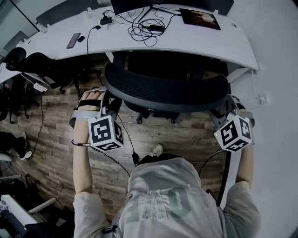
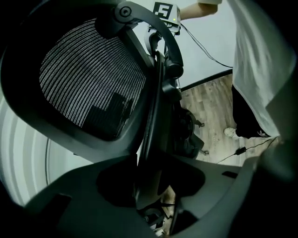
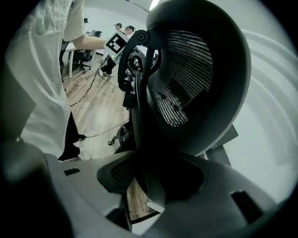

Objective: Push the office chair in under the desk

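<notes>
Both tongs are clenched on the office chair [image 1: 165,93], one at each end of its curved backrest.

Head view: the left tongs [image 1: 111,101] bite the backrest's left edge. The right tongs [image 1: 227,106] bite its right edge. The chair's mesh back stands just at the near edge of the white desk [image 1: 195,42], and its seat lies in the dark space beneath the top. On the desk lie a phone [image 1: 73,40], a tangle of black cables [image 1: 145,29] and a dark flat panel [image 1: 200,18]. The wooden floor [image 1: 56,125] spreads below, with the person's shoe [image 1: 157,150] on it behind the chair.

Left gripper view: the left tongs [image 2: 151,186] have their grey jaws closed on the backrest's black rim, which runs down between them edge-on. The office chair [image 2: 88,79] fills the left half with its mesh. A marker cube [image 2: 166,9] of the right tongs shows at the rim's far end. The person's pale shirt [image 2: 260,60] hangs at the right, above the floor [image 2: 212,111].

Right gripper view: the right tongs [image 3: 156,186] likewise grip the rim between their jaws. The office chair [image 3: 186,79] rises at the right, mesh facing the camera. The left tongs' marker cube [image 3: 116,42] sits at the far end. The shirt [image 3: 46,69] is at the left, over the floor [image 3: 93,107].
</notes>
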{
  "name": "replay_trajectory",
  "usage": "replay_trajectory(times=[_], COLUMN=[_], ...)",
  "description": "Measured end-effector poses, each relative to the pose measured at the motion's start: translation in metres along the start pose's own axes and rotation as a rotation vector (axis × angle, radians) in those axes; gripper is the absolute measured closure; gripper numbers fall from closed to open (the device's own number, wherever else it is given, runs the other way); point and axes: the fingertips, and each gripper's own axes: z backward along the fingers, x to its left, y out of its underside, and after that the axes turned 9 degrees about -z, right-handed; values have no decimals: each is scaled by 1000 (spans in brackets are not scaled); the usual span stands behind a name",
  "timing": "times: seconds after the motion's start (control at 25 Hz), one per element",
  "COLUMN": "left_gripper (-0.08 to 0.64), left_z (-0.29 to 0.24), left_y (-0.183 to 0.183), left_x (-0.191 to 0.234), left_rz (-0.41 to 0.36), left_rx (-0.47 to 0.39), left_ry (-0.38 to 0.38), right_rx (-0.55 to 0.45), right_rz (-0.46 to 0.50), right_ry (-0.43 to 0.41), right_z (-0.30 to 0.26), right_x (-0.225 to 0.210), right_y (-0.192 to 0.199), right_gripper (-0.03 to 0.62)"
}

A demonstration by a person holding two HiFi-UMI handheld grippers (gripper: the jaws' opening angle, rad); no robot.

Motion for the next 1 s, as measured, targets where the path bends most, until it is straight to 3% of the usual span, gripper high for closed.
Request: replay_trajectory(times=[0.48, 1.0], left_gripper=[376, 382], left_z=[-103, -206], left_y=[6, -2], left_x=[85, 175], left_rz=[-33, -87], left_rx=[-17, -88], left_ry=[-20, -10], right_rx=[-1, 81], right_rz=[-20, -67], right_ry=[23, 55], right_z=[-77, -145], right_x=[-100, -211], right_y=[5, 16], right_gripper=[414, 413])
